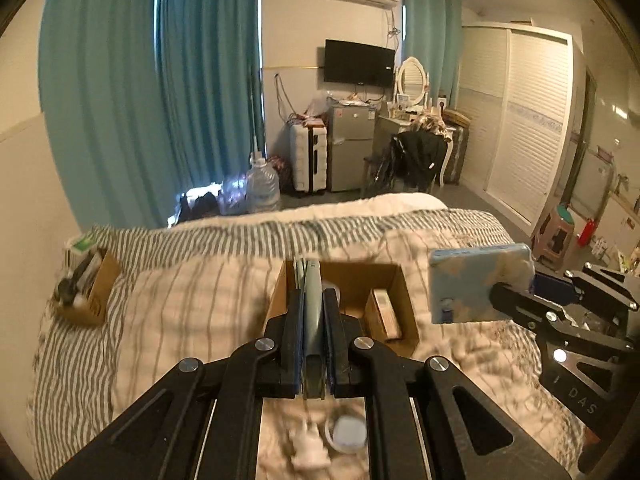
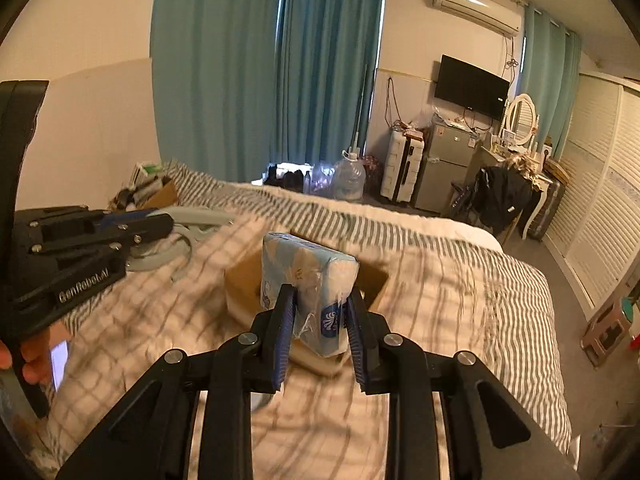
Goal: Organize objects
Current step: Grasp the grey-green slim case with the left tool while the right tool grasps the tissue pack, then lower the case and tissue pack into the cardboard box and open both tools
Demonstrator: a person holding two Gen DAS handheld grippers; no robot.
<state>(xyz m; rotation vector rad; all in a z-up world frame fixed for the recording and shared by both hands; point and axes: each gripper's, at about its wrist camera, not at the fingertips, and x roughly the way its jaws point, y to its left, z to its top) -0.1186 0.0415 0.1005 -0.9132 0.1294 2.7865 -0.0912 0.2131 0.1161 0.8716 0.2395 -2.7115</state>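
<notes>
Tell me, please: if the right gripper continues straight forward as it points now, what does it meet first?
Probably the open cardboard box on the bed: the tissue pack held by the right gripper would reach it first, though depth is unclear.

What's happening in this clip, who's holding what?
A person is tidying items on a bed with two handheld grippers. The left gripper is shut on a thin grey-green flat object, held over the open cardboard box. The right gripper is shut on a light-blue tissue pack, held up near the same box. Neither item is in the box yet.
</notes>
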